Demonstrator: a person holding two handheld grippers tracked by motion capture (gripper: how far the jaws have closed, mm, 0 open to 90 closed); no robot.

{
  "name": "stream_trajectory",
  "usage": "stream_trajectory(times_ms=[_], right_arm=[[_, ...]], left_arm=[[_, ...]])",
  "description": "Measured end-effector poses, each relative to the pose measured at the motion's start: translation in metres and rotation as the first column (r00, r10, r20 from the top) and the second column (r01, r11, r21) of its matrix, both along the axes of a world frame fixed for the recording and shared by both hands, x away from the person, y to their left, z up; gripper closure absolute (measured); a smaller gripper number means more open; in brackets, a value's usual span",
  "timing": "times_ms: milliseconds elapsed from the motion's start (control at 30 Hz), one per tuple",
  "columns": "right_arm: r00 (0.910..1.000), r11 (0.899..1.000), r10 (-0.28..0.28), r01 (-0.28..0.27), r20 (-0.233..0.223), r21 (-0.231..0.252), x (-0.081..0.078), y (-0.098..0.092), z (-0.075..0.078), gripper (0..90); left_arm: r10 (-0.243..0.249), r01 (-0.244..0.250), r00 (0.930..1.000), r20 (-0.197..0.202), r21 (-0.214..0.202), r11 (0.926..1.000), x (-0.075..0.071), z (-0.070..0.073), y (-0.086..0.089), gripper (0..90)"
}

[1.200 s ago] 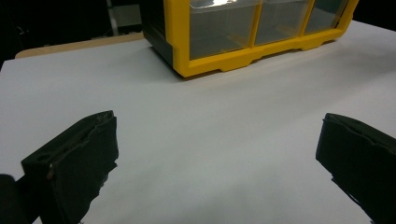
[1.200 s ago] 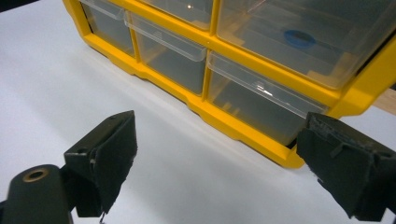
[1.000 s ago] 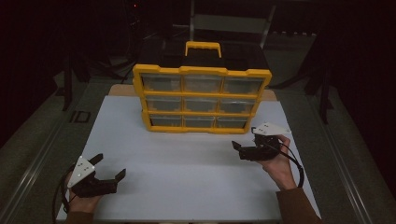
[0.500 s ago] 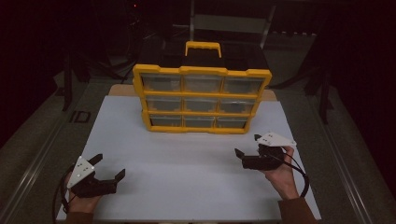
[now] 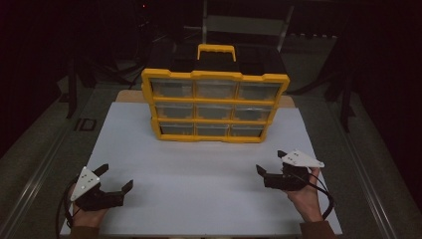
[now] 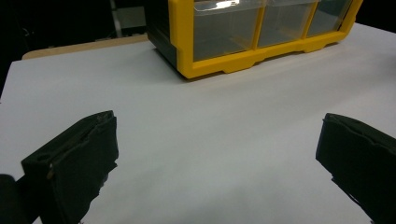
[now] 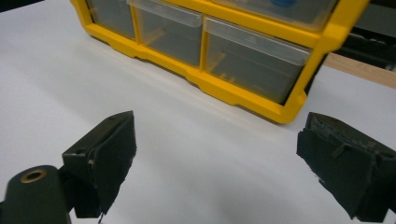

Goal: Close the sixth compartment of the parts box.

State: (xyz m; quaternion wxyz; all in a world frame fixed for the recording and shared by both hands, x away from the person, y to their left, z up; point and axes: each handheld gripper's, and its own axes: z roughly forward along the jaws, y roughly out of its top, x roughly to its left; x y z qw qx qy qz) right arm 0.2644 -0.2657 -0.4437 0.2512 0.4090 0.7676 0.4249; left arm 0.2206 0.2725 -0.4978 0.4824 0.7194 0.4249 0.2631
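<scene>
Gaping empty: left tongs (image 5: 118,178), right tongs (image 5: 269,162), black blocky pads; glossy yellow organizer (image 5: 215,106), clear drawers

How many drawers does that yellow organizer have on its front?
9 clear drawers in the yellow organizer: three across the top row, three in the middle row, three in the bottom row. None looks hidden from the high view.

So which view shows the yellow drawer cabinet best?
The high view: the whole drawer cabinet shows there, all nine clear drawers plus the handle on top. The left gripper view catches just its lower corner and bottom drawers; the right gripper view shows the other lower corner closer up, past open jaws.
</scene>
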Motion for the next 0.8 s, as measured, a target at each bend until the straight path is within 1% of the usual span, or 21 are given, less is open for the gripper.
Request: stream_trajectory(times_ms=[67,200,233,333,400,467,533,567,700,800], right_arm=[[1.0,1.0,-0.003,0.003,0.002,0.002,-0.001,-0.001,-0.001,10.5],[0.9998,1.0,-0.009,0.009,0.015,0.022,-0.007,-0.007,-0.011,10.2],[0.9998,1.0,-0.009,0.009,0.015,0.022,-0.007,-0.007,-0.011,10.2],[0.9992,0.999,-0.004,0.002,0.04,0.048,-0.014,-0.009,-0.02,9.4],[0.9984,0.998,-0.008,0.004,0.057,0.061,-0.016,-0.01,-0.024,9.4],[0.9979,0.998,-0.008,0.003,0.064,0.067,-0.017,-0.01,-0.025,9.4],[0.9967,0.997,-0.015,0.008,0.079,0.081,-0.019,-0.011,-0.029,9.4],[0.9961,0.995,-0.017,0.009,0.086,0.097,-0.021,-0.012,-0.031,9.4],[0.9953,0.996,-0.017,0.008,0.095,0.091,-0.024,-0.014,-0.037,9.4],[0.9944,0.995,-0.028,0.018,0.102,0.095,-0.026,-0.015,-0.04,9.4]], left_arm=[[0.001,-0.001,1.0,0.001,0.0,1.0,0.0,0.0,0.0,0.0],[0.005,-0.005,1.0,0.003,-0.001,1.0,0.0,0.0,0.001,0.0],[0.005,-0.005,1.0,0.003,-0.001,1.0,0.0,0.0,0.001,0.0],[0.011,-0.011,0.9999,0.008,0.0,0.9999,-0.001,0.001,0.001,0.0],[0.015,-0.015,0.9998,0.015,0.008,0.9999,-0.001,0.001,0.001,0.0],[0.014,-0.014,0.9998,0.017,0.011,0.9998,-0.001,0.001,0.001,0.0],[0.014,-0.014,0.9997,0.019,0.013,0.9998,-0.002,0.002,0.0,0.0],[0.014,-0.014,0.9997,0.021,0.014,0.9998,-0.002,0.002,0.0,0.0],[0.02,-0.02,0.9995,0.024,0.009,0.9998,-0.002,0.003,0.002,0.0],[0.026,-0.026,0.9992,0.031,0.006,0.9996,-0.003,0.003,0.003,0.0]])
